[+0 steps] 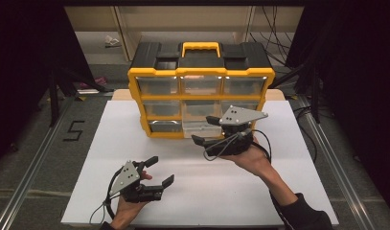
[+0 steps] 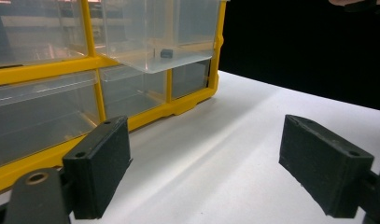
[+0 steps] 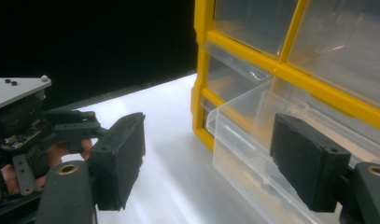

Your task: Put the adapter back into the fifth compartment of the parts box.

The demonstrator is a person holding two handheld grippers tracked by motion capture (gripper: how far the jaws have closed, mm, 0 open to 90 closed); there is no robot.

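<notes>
A yellow and black organizer [image 1: 200,73] with clear drawers stands at the back of the white table [image 1: 120,124]. Its bottom middle drawer [image 1: 196,128] is pulled out toward me. In the left gripper view a small dark piece [image 2: 166,53] lies inside that drawer [image 2: 145,42]. My right gripper [image 1: 202,129] is open at the drawer's front, one finger over the drawer and the other just in front of it; the right gripper view shows the drawer [image 3: 246,140] beside its right pad [image 3: 309,161]. My left gripper [image 1: 162,169] rests open near the front left, nothing between its pads [image 2: 101,168].
The other drawers of the organizer [image 2: 47,70] are closed. Free white table surface lies in front of it. A "5" mark [image 1: 74,130] is on the floor at left. Metal rails [image 1: 326,143] run along both sides, and cables [image 1: 274,33] hang at the back right.
</notes>
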